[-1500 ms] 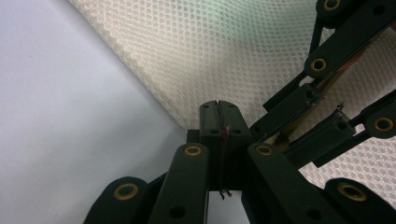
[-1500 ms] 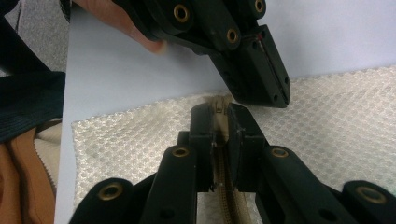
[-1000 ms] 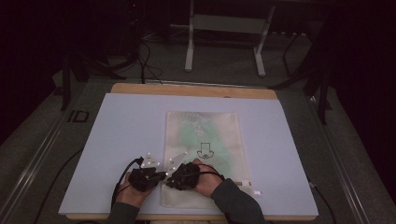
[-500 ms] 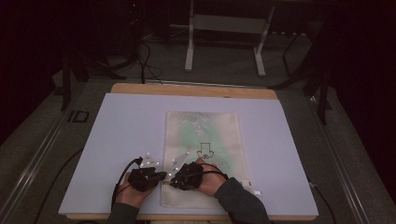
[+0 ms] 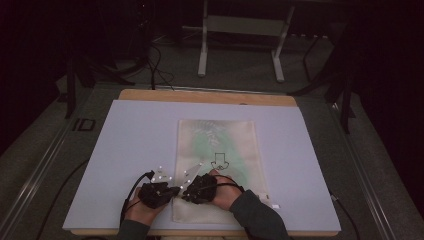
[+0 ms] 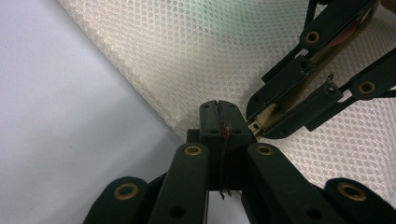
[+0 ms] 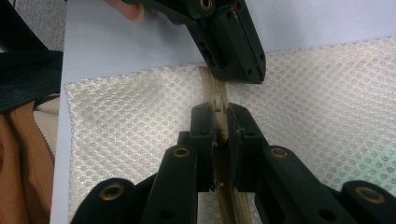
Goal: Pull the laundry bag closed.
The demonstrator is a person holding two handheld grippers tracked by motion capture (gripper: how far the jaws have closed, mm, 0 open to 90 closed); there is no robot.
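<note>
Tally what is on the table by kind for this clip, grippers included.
Mesh zip bag: 1
Handheld grippers: 2, left gripper, right gripper
White table mat: 1
Total: 4

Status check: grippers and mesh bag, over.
Left gripper shut at the bag's edge. Right gripper shut on zipper. Mesh bag flat on mat. Nothing in the way.

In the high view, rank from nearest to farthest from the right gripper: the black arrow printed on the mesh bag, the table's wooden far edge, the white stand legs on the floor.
From the right gripper:
1. Black arrow, just beyond it on the mesh bag.
2. Wooden far edge, across the table.
3. White stand legs, on the floor past the table.
</note>
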